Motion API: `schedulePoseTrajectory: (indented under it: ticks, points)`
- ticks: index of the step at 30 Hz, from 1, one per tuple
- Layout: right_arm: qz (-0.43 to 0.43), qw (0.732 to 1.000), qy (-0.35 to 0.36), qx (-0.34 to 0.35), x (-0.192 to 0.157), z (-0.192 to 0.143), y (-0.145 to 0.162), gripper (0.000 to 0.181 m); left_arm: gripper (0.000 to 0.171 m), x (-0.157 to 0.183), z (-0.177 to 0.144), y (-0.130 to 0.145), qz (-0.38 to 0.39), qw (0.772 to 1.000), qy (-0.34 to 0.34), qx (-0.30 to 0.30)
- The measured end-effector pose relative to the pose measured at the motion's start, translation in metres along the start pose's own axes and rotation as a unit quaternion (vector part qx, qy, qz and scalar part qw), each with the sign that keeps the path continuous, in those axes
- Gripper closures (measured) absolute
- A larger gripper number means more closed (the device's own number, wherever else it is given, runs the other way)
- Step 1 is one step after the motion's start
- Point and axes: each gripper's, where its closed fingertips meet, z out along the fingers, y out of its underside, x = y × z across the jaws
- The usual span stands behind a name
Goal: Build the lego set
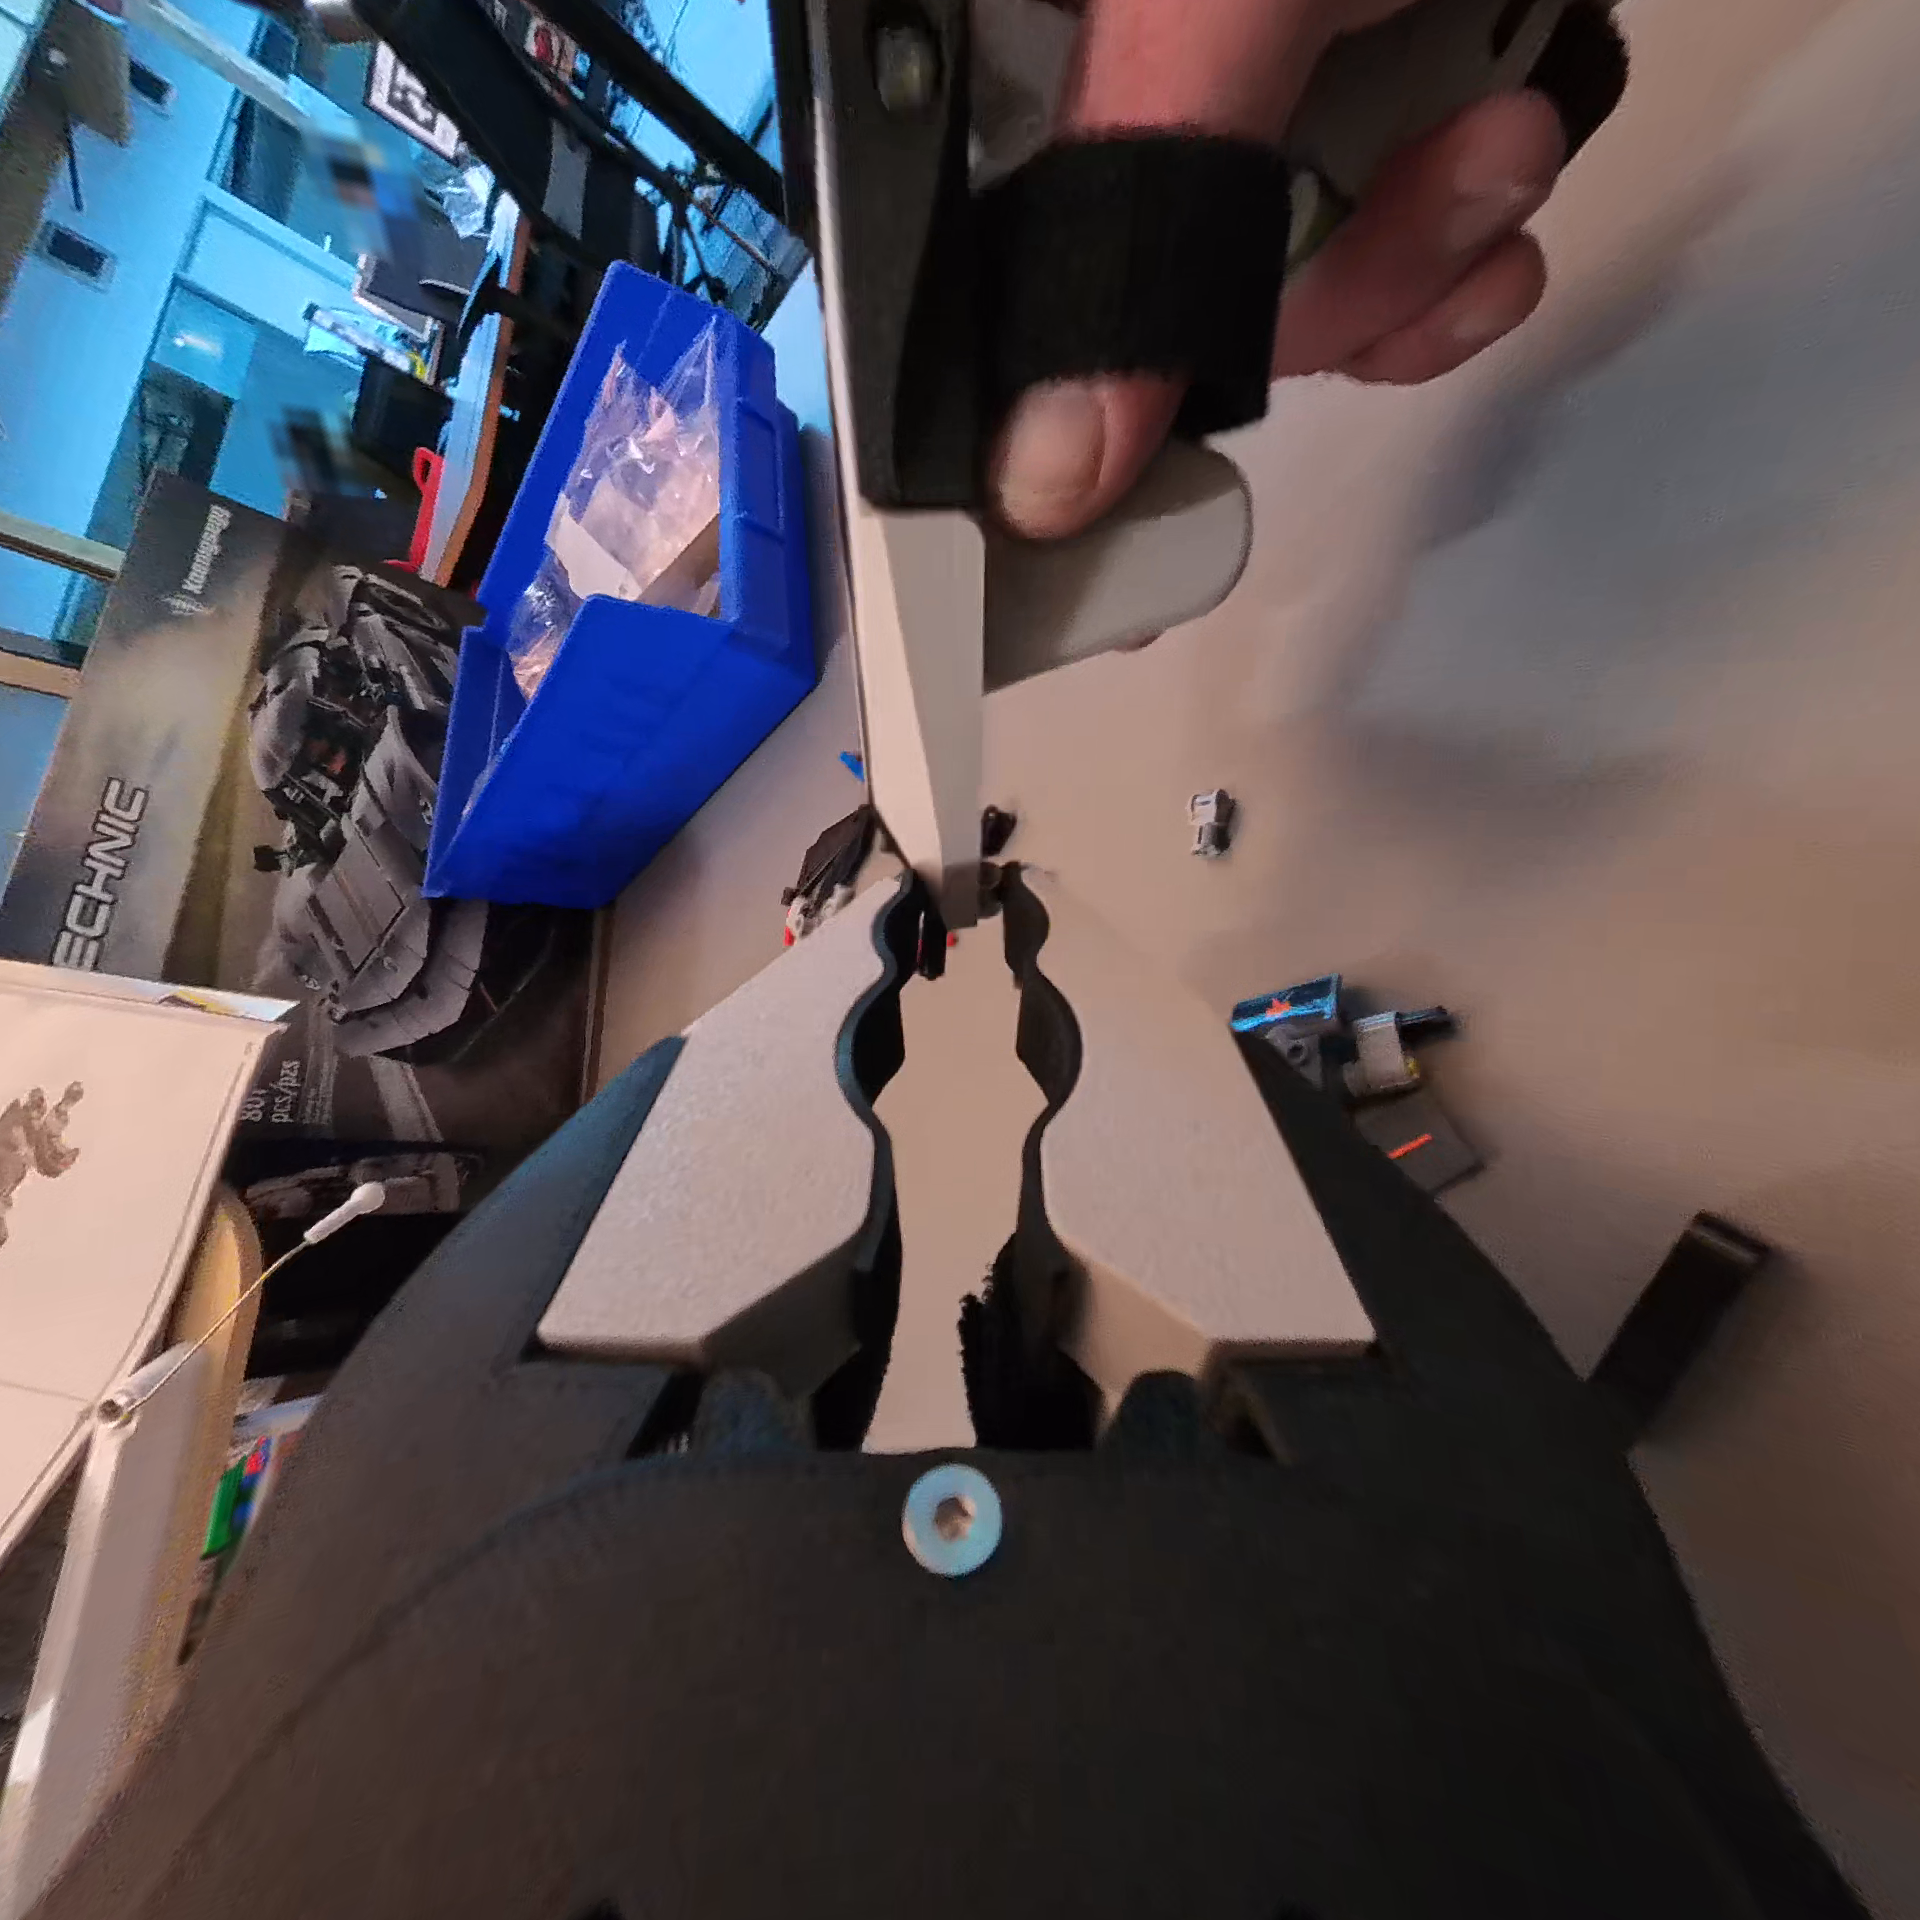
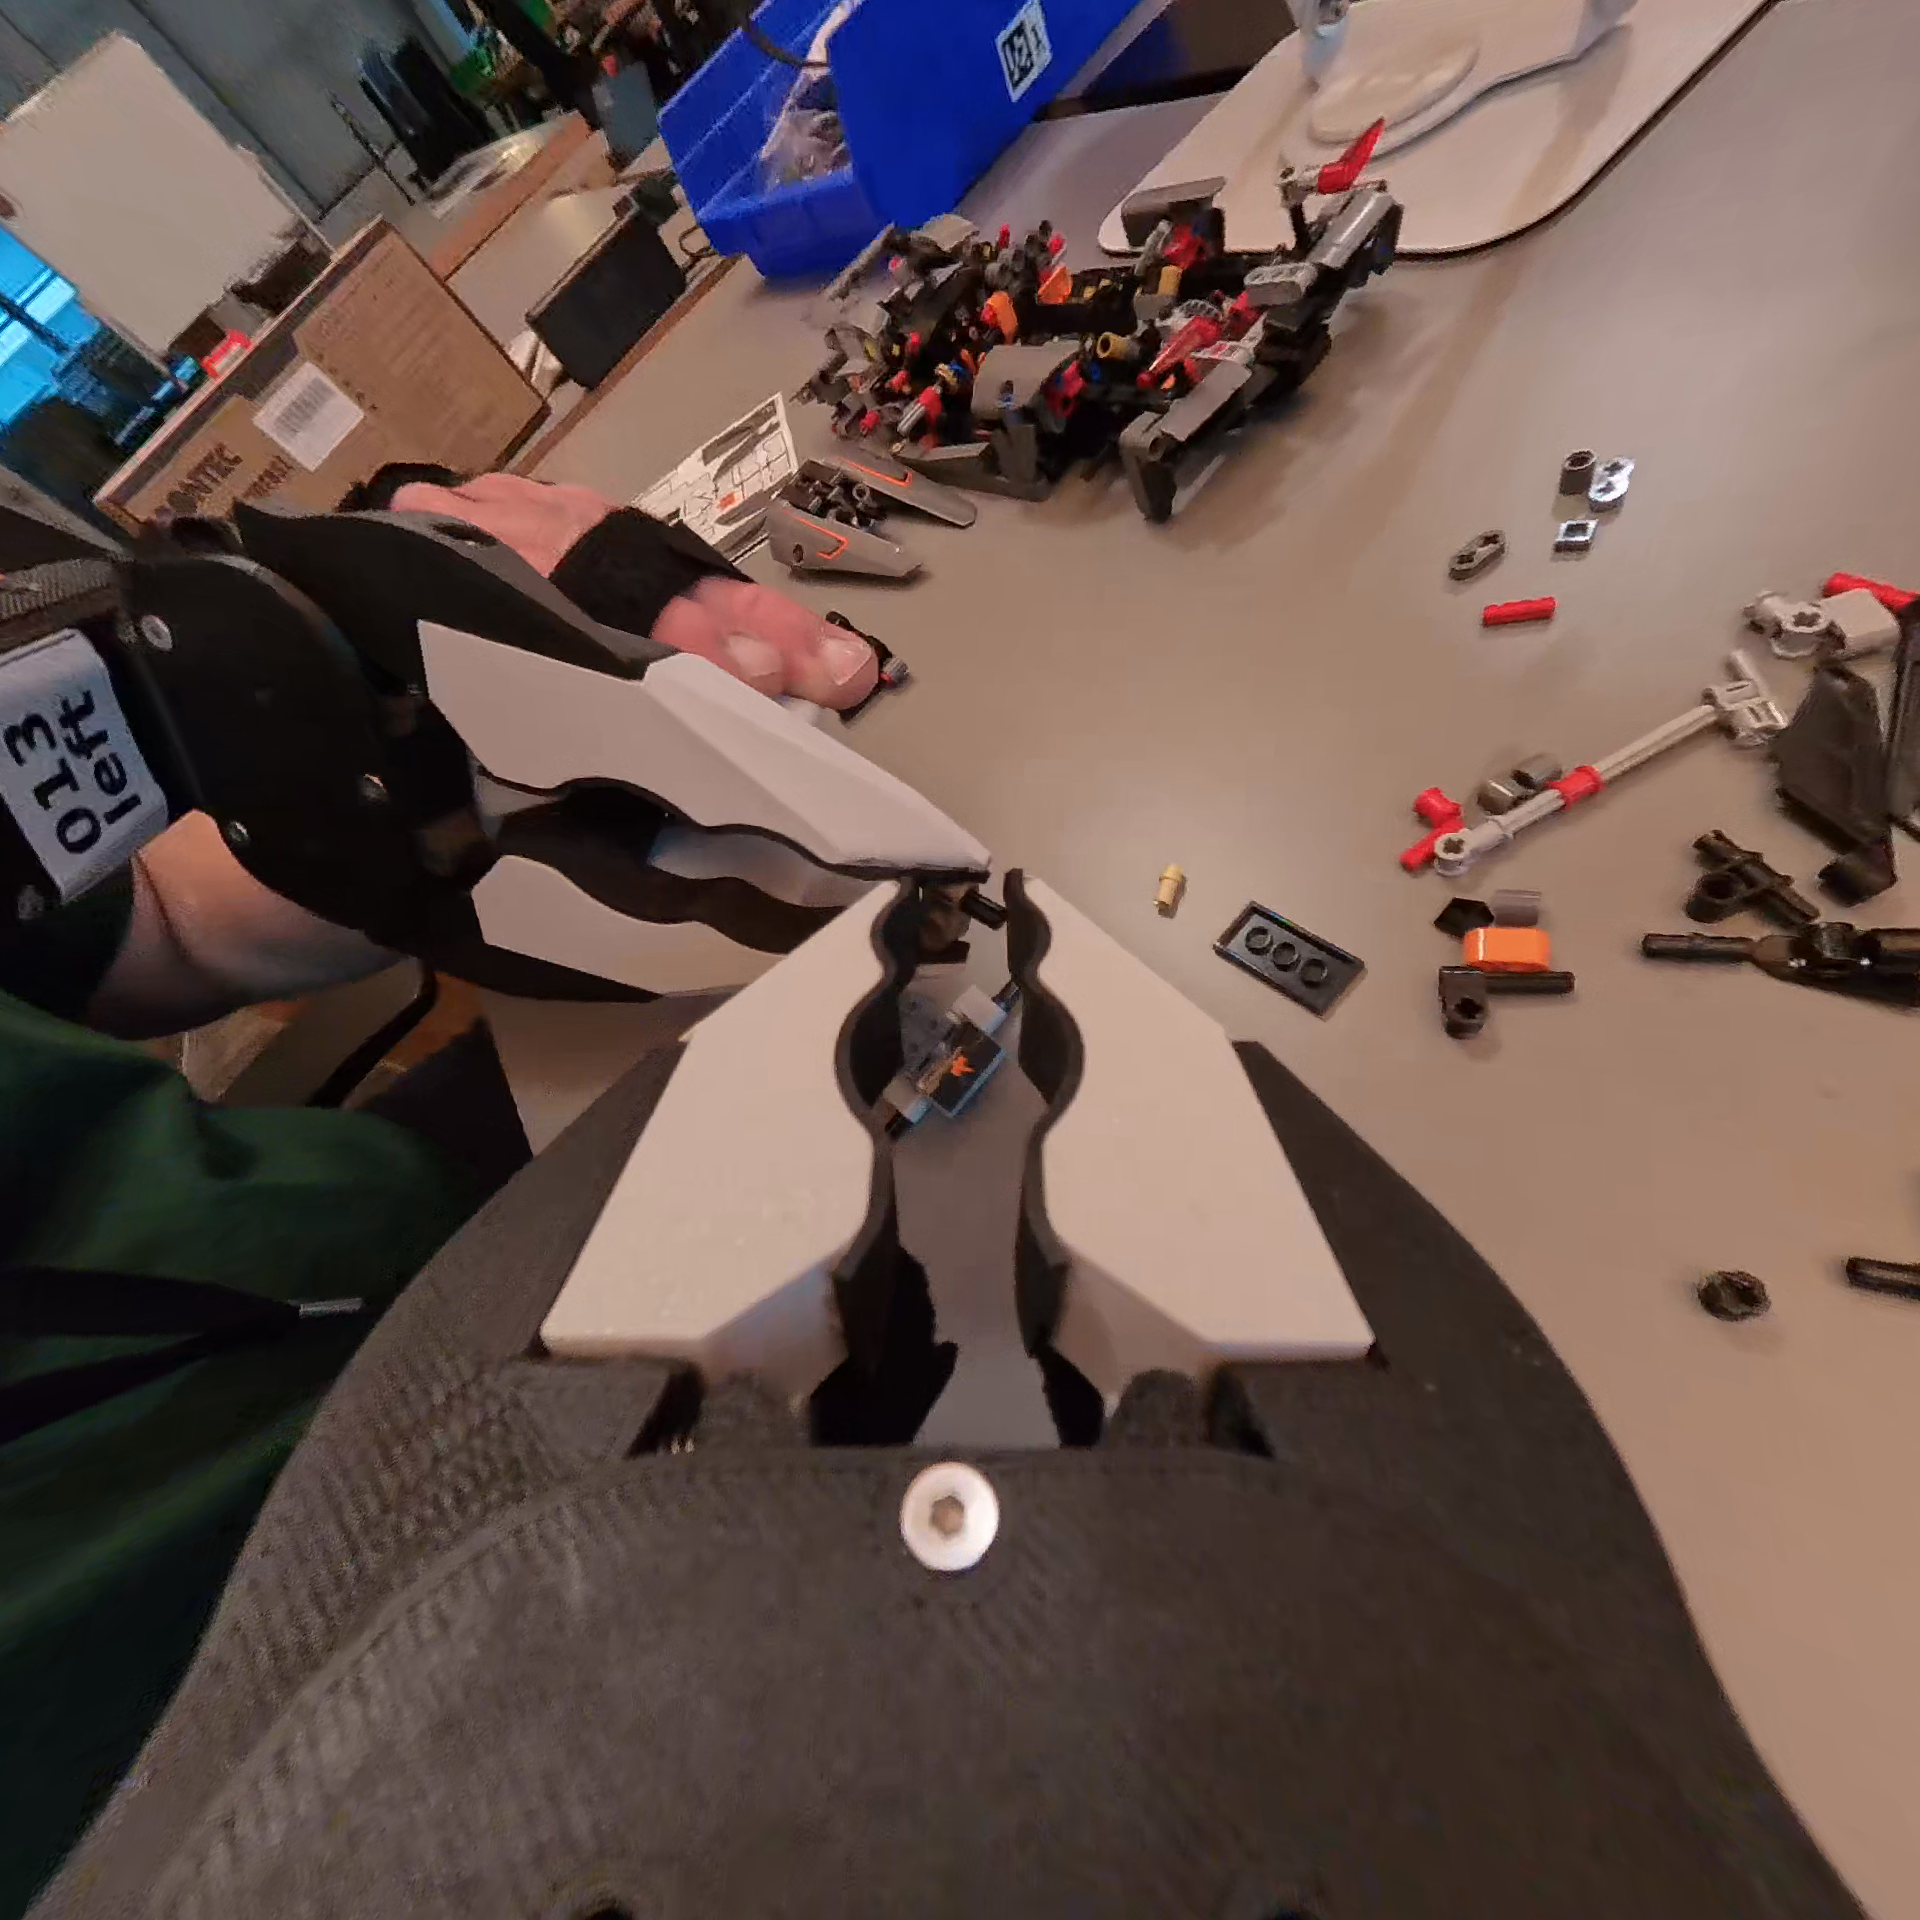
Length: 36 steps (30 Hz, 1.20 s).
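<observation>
The right gripper (image 2: 961,914) meets the left gripper (image 2: 935,868) tip to tip above the tabletop (image 2: 1143,727). Between them sits a small black lego piece (image 2: 951,914), its short peg pointing toward the right gripper's far finger. The left jaws appear clenched on it; the right jaws stand slightly parted around it. Grip contact is hidden. A grey-and-black sub-assembly (image 2: 951,1060) lies below.

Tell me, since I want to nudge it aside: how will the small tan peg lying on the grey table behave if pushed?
The small tan peg looks cylindrical, so it will probably roll rather than slide. It is tiny plastic, likely very light, so a touch may send it off. The grey table looks smooth and would hardly slow it.
</observation>
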Motion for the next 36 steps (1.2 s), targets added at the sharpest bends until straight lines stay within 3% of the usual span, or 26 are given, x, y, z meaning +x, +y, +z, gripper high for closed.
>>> schedulePoseTrajectory:
  ticks: [7,16,29,36]
  points:
    - [-0.021,0.999,0.004,0.031,0.001,-0.001,-0.006,0.169,0.158,-0.005,0.000,-0.001,-0.003,1.000,-0.017,0.010]
    - [0.003,0.996,-0.038,0.086,-0.003,-0.010,-0.014,0.168,0.156,-0.013,-0.006,-0.014,-0.065,0.995,-0.012,0.071]
    - [0.012,0.993,-0.051,0.105,-0.002,-0.015,-0.018,0.168,0.160,-0.018,-0.006,-0.019,-0.094,0.991,-0.009,0.097]
    - [0.009,0.992,-0.053,0.113,-0.002,-0.018,-0.020,0.169,0.150,-0.024,-0.010,-0.018,-0.136,0.985,-0.007,0.107]
